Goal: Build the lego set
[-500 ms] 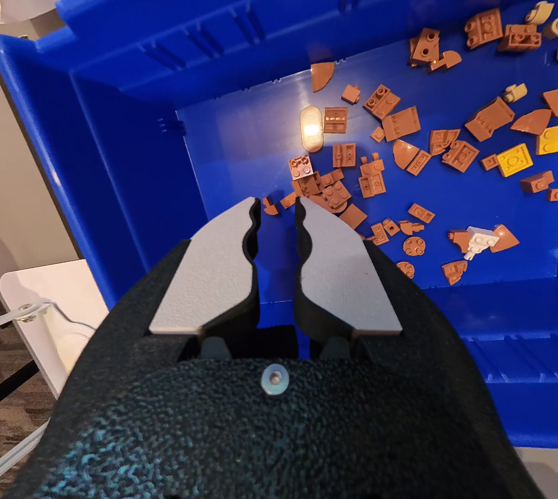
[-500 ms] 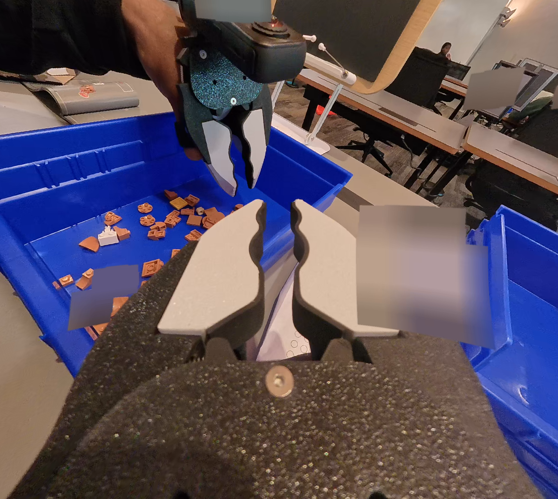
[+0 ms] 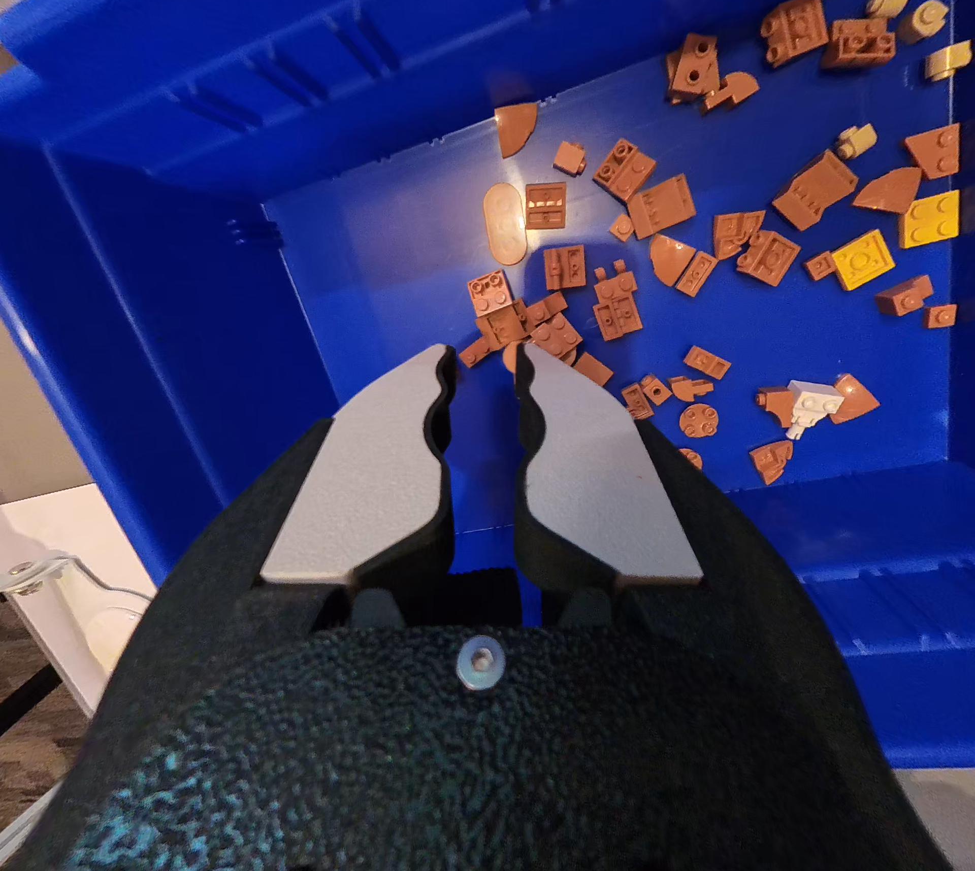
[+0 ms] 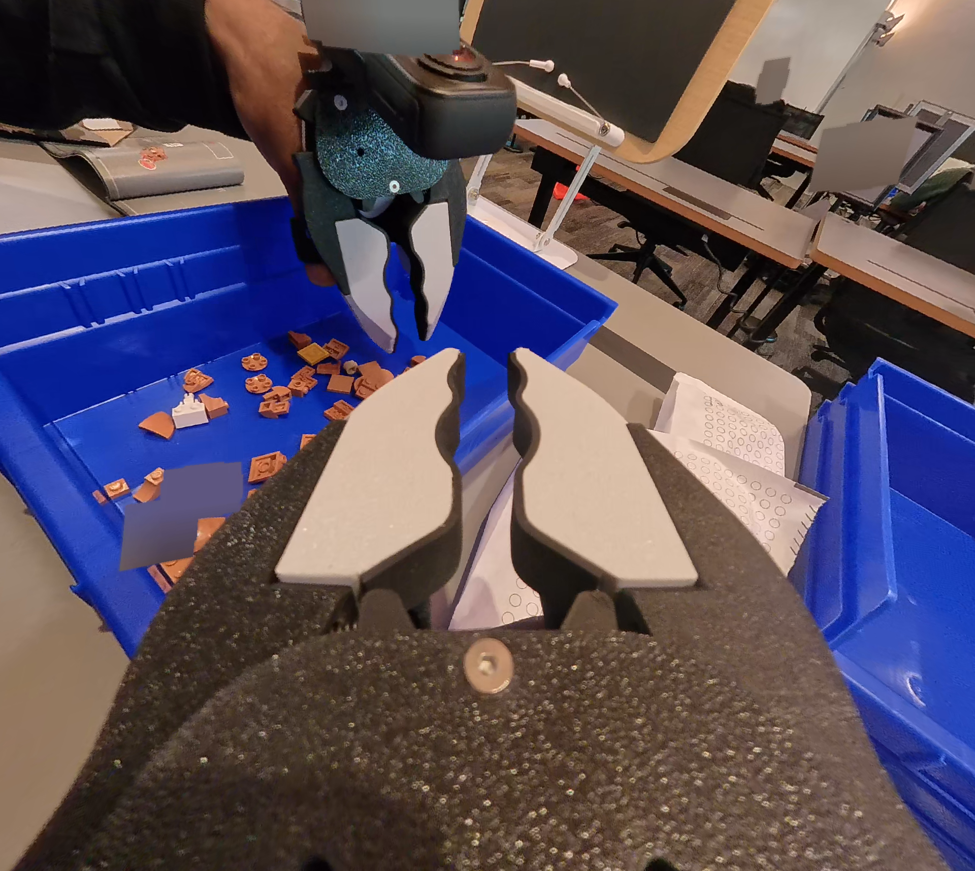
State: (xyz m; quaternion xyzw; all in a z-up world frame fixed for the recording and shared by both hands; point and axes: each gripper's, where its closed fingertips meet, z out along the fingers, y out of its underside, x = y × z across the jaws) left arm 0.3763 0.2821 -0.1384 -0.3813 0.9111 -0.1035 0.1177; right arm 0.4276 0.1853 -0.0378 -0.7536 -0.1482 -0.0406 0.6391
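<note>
Just beyond the left gripper's parted jaws lie brown bricks.

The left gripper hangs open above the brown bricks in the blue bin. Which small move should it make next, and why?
Probably lower the left gripper a little. It is open and holds nothing, and the right wrist view shows its fingertips above the blue bin floor. The cluster of brown bricks lies just past its tips.

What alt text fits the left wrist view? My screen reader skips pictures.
Open, empty left tongs with grey fingers point down into a blue plastic bin, tips just short of a cluster of small brown toy bricks. More brown bricks, two yellow plates and one white piece lie scattered to the right.
</note>
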